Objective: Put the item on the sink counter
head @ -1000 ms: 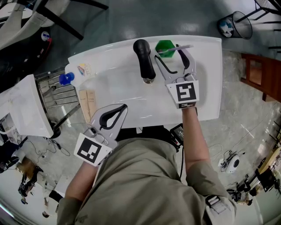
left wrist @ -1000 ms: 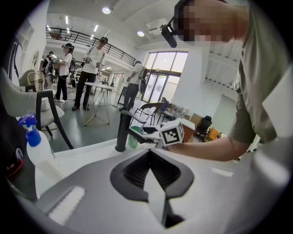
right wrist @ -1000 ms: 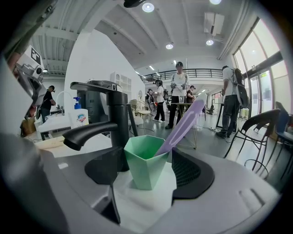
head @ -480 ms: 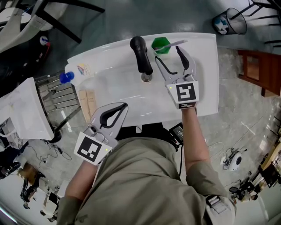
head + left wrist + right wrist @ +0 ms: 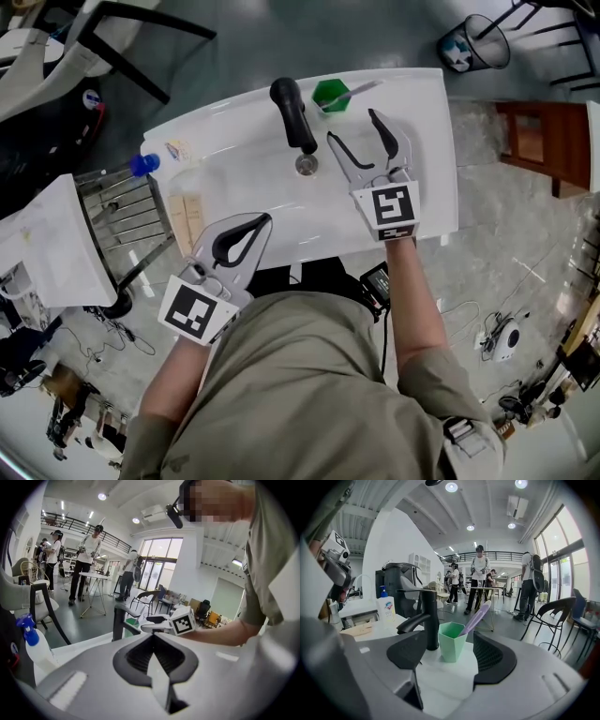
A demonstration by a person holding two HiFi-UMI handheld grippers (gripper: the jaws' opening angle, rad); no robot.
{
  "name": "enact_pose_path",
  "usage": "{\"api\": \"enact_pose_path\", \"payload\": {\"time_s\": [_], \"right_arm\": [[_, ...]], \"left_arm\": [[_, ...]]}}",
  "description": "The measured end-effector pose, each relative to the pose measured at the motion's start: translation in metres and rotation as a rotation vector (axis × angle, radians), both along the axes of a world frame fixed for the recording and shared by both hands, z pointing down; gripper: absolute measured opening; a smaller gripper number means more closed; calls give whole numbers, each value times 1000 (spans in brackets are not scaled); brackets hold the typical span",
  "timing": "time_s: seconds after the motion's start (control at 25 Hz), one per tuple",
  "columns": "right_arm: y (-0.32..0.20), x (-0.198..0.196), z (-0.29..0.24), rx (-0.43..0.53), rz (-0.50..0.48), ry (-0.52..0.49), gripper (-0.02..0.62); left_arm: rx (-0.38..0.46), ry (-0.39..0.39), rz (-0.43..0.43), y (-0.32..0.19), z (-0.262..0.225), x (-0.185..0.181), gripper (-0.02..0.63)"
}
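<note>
A green cup point(image 5: 330, 95) holding a purple toothbrush point(image 5: 362, 89) stands upright on the back of the white sink counter point(image 5: 427, 173), just right of the black faucet point(image 5: 291, 114). My right gripper point(image 5: 353, 129) is open and empty, a short way in front of the cup and pointing at it. In the right gripper view the cup point(image 5: 452, 641) and toothbrush point(image 5: 476, 617) stand beyond the right gripper's point(image 5: 451, 660) spread jaws, apart from them. My left gripper point(image 5: 263, 221) is shut on nothing at the sink's front left edge; its jaws point(image 5: 154, 654) meet in the left gripper view.
A soap bottle with a blue cap point(image 5: 148, 164) stands at the counter's left end, with wooden blocks point(image 5: 187, 221) and a wire rack point(image 5: 131, 211) beside it. A mesh bin point(image 5: 467, 41) and a wooden frame point(image 5: 544, 141) are to the right. People stand in the background point(image 5: 479, 581).
My right gripper has drawn back a little from the green cup, staying open. The left gripper has barely moved. The head view has shifted slightly.
</note>
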State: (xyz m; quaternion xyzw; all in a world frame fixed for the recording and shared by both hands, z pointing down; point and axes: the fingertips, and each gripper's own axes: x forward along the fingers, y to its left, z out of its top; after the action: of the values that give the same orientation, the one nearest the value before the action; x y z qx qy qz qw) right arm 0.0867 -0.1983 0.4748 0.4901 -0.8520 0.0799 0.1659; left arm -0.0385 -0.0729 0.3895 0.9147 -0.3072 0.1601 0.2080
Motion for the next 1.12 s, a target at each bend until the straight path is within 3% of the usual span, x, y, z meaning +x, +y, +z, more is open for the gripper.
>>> {"api": "enact_pose_path", "payload": {"time_s": [0.44, 0.88, 1.12], "right_arm": [[28, 1, -35, -1, -6, -14, 318], [64, -19, -91, 72, -50, 15, 220], [83, -29, -132, 148, -45, -12, 131]], "left_arm": [[61, 30, 36, -4, -20, 1, 6], [118, 58, 87, 0, -39, -1, 6], [159, 79, 121, -2, -52, 3, 6]]}}
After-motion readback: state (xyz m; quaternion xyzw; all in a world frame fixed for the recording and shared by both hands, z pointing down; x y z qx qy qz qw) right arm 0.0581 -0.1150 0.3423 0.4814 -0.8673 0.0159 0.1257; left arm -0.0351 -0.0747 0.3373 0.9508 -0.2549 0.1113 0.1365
